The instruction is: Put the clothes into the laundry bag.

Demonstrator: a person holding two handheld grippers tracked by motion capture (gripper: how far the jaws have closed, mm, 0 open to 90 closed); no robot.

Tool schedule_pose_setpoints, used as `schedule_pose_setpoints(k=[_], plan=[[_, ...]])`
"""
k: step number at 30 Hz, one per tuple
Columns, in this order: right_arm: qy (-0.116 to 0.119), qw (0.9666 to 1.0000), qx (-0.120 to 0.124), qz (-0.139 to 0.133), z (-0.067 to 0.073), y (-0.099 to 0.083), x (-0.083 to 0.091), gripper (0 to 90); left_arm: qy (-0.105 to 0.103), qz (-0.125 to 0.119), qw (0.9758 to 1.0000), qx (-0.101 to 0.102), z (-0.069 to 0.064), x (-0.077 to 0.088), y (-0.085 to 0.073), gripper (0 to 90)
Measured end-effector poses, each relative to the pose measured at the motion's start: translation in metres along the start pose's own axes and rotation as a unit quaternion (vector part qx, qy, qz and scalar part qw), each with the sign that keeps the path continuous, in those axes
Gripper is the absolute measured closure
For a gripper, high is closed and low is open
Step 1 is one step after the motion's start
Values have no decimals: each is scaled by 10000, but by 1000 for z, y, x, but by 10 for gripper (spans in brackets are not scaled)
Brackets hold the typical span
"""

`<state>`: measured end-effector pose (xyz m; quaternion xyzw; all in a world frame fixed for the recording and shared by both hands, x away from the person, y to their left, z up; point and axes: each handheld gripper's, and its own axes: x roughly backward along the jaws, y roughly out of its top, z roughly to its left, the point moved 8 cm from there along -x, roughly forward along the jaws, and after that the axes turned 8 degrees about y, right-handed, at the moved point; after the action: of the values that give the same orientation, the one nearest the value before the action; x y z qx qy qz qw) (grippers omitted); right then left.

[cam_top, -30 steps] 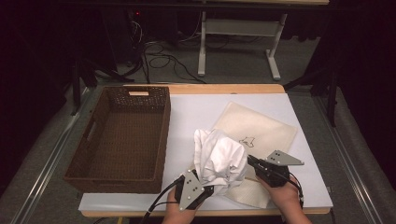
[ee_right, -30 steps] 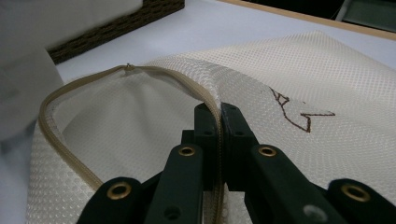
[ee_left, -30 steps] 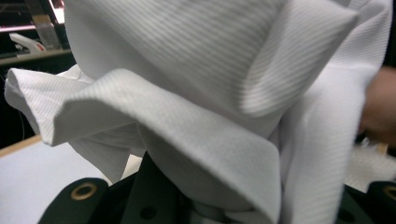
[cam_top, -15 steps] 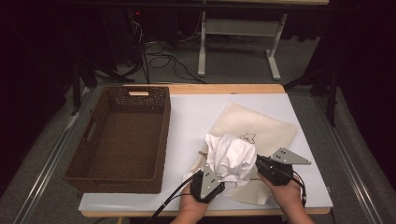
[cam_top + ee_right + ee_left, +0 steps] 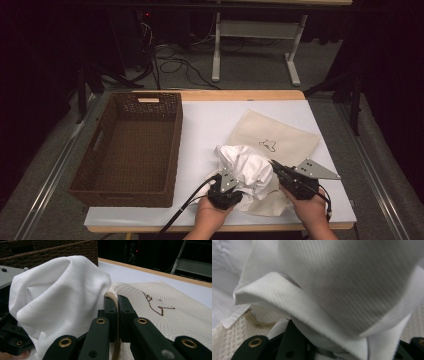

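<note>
A crumpled white cloth [image 5: 247, 167] bulges at the near opening of a cream mesh bag [image 5: 280, 140] lying flat on the table. My left gripper [image 5: 232, 175] comes in from the near left, shut on the white cloth [image 5: 337, 277], whose folds drape over its jaws; cream mesh [image 5: 227, 332] lies just under it. My right gripper [image 5: 274, 166] is on the right of the cloth, shut on the corded rim of the bag [image 5: 160, 315]; that rim runs between the fingertips of the right gripper [image 5: 117, 299]. The cloth [image 5: 57, 295] rises just left of it.
A dark brown wicker basket [image 5: 130, 145] stands empty on the left of the white table top [image 5: 210, 120], its wall [image 5: 50, 250] behind the cloth. The bag bears a small brown outline drawing [image 5: 267, 145]. Beyond the table's far edge are cables and a desk frame on the floor.
My left gripper has carried the white cloth to the right and lower, from beside the bag onto its near opening. The right gripper has stayed in place on the bag's rim.
</note>
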<state>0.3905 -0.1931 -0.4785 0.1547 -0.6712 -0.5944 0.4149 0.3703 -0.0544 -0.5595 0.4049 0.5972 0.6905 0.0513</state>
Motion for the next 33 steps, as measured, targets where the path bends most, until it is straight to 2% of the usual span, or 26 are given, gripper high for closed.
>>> schedule_pose_setpoints(k=[2,6,8,9,11,13,15,18,20,22,23,24,26,30,33], plan=[[-8,10000,37,-13,0,0,0,888,5,-86,10000,25,0,2,1,593],[-9,10000,26,-35,0,-1,0,888,22,-332,9992,208,3,8,3,392],[-10,10000,16,-10,0,-2,0,888,212,-383,9989,185,2,13,6,278],[-11,10000,5,-7,0,-2,0,888,241,-422,9987,169,1,16,7,216],[-4,10000,14,-11,0,-2,0,888,295,-494,9981,201,-1,24,11,148],[10,10000,-3,-13,0,-2,-1,888,350,-576,9976,137,-5,31,14,117],[10,10000,-8,-16,0,-2,-1,888,292,-646,9975,81,-10,36,19,116],[7,10000,5,-17,1,-2,-1,888,334,-747,9963,-248,-17,40,28,179],[7,10000,8,-8,1,-3,-1,887,271,-871,9954,-294,-21,41,35,328],[3,10000,-7,-20,1,-3,-1,888,256,-963,9941,-432,-23,41,40,572],[2,10000,-7,-40,0,-2,-1,888,252,-919,9945,-428,-24,37,40,671],[-3,10000,-20,-40,0,-2,-1,888,256,-854,9951,-418,-24,33,40,717],[-10,10000,-24,-7,0,-3,-1,888,260,-660,9965,-450,-23,22,35,770],[9,10000,11,-5,0,-3,-2,888,123,-132,9993,-340,-21,-4,23,790],[4,10000,2,-38,1,-2,0,890,105,33,9998,-173,-19,-13,21,788]])
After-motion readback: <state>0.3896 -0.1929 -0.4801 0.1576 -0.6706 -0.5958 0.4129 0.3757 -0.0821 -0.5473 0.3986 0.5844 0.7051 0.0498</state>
